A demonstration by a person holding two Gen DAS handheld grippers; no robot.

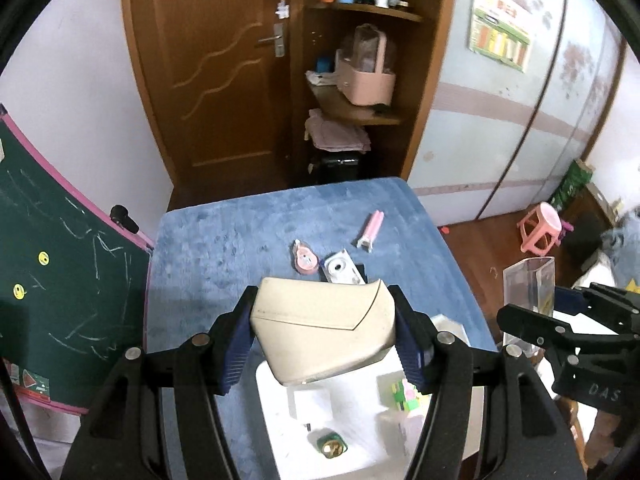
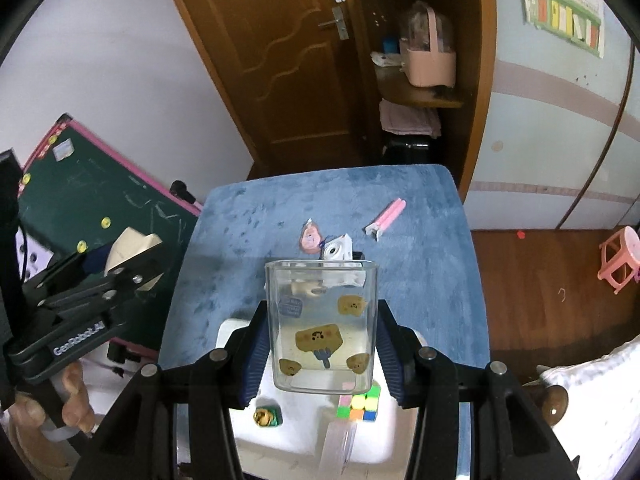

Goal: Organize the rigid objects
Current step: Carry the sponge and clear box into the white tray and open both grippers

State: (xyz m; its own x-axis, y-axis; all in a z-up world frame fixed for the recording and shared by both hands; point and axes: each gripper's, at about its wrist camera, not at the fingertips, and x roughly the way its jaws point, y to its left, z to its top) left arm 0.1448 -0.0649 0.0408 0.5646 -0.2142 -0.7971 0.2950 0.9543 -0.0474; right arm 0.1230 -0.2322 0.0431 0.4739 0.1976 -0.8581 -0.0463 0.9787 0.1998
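Observation:
My left gripper [image 1: 322, 336] is shut on a beige hard case [image 1: 324, 328] and holds it above the white tray [image 1: 360, 452]. It also shows at the left of the right wrist view [image 2: 132, 256]. My right gripper [image 2: 320, 344] is shut on a clear square cup with stickers [image 2: 320, 320], held above the tray [image 2: 296, 440]; the cup also shows in the left wrist view [image 1: 528, 292]. In the tray lie a colour cube [image 2: 360, 404], a green-gold item [image 2: 266, 416] and a white block [image 1: 310, 402].
On the blue cloth table [image 1: 224, 248] lie a pink tape dispenser [image 1: 305, 258], a small white camera [image 1: 340, 270] and a pink clip tool [image 1: 371, 229]. A green chalkboard [image 1: 52, 280] leans at the left. A pink stool [image 2: 620, 256] stands on the floor at the right.

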